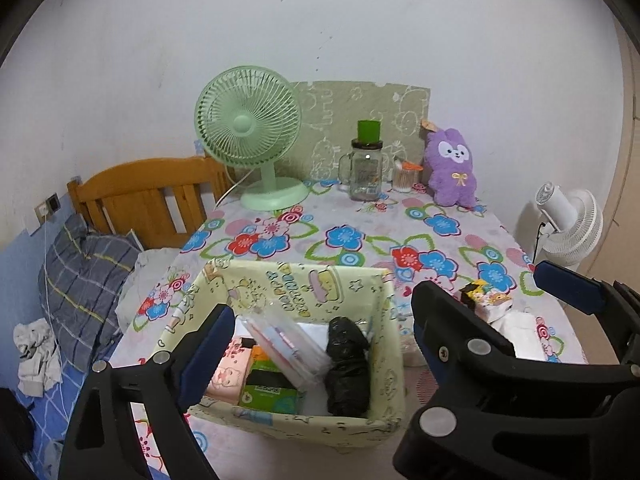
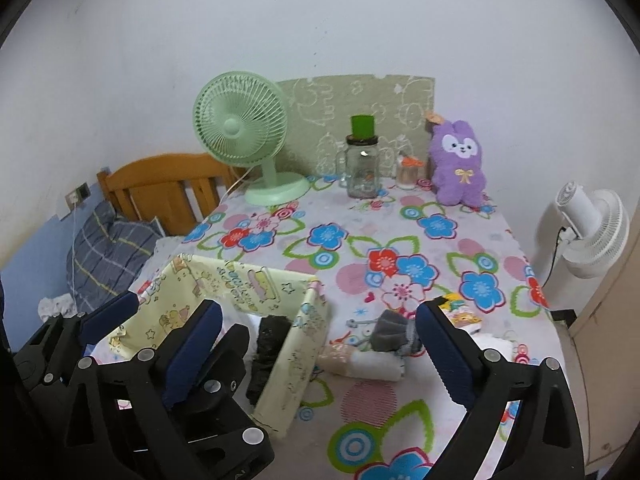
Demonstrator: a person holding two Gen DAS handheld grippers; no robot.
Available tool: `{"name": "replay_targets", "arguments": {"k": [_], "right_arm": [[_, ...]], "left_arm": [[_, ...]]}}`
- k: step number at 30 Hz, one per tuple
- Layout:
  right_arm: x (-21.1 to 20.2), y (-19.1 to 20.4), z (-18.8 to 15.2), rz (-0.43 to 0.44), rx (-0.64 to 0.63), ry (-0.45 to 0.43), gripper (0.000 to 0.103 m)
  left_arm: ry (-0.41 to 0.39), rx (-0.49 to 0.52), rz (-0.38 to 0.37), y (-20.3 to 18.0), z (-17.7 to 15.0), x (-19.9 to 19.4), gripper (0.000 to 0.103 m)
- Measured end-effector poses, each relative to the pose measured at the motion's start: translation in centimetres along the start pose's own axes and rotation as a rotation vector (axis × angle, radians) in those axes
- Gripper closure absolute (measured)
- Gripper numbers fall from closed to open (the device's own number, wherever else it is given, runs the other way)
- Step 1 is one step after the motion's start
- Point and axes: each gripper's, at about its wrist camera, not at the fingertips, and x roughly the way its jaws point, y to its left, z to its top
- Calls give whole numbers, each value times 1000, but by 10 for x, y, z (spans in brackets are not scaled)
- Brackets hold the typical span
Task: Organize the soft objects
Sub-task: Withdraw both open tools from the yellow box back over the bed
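Writing on the bin (image 1: 304,284) is cartoon lettering, too warped to read. It sits on the flowery desk (image 2: 400,240), with a black bundle (image 1: 346,368) inside lying lengthwise front to back. Socks (image 2: 384,340) lie just right of it. Left tool (image 1: 320,320) and right tool (image 2: 320,332) both gape wide, holding nothing.

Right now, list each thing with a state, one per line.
Left claw: open, empty.
Right claw: open, empty.
Fabric bin: upright, open-topped, partly filled.
Black bag: inside the bin.
Grey sock: on the table, outside the bin.
Glass jar: lidded, upright.
Green fan: upright.
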Motion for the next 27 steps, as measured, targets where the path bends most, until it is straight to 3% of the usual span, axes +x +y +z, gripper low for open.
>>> {"name": "replay_targets", "arguments": {"k": [27], "right_arm": [[-38,-74,-14,-101,59,-24,3]], "left_arm": [[-2,42,-86,-79,-5,-9,11]]}}
